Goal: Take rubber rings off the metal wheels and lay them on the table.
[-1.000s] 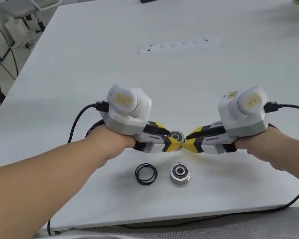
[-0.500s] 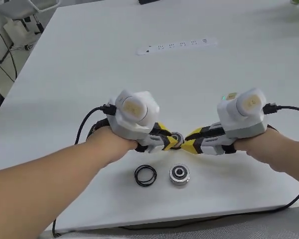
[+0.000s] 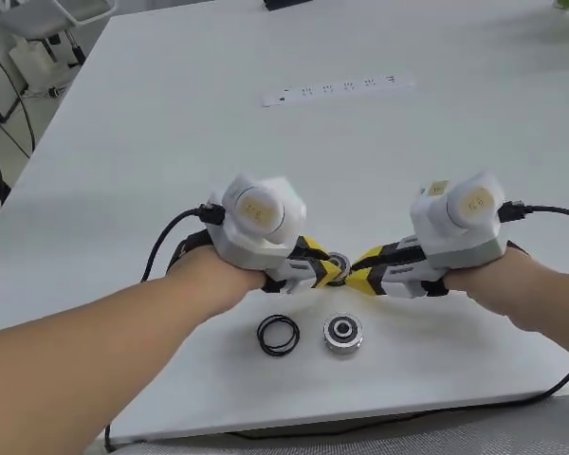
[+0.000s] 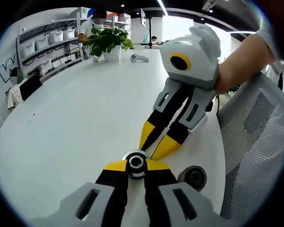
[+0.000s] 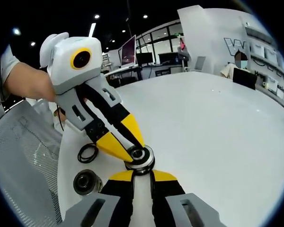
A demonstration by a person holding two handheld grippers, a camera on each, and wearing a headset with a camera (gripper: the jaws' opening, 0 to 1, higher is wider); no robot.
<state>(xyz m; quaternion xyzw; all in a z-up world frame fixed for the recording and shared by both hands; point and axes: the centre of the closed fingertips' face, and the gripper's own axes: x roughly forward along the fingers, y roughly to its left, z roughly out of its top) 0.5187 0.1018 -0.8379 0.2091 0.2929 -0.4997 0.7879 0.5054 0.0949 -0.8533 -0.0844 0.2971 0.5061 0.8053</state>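
My left claw (image 3: 328,271) is clenched on the metal wheel (image 3: 339,263) just above the worktop (image 3: 171,123), and my right claw (image 3: 353,273), tip to tip opposite, grips its rim, so I'd pull rightward.

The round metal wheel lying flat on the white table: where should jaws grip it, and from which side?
Probably across the outer rim of the round metal wheel, coming straight down. It lies flat on the white table, hub up, so the rim's opposite sides are exposed; close front-to-back, away from the black rubber rings beside it.
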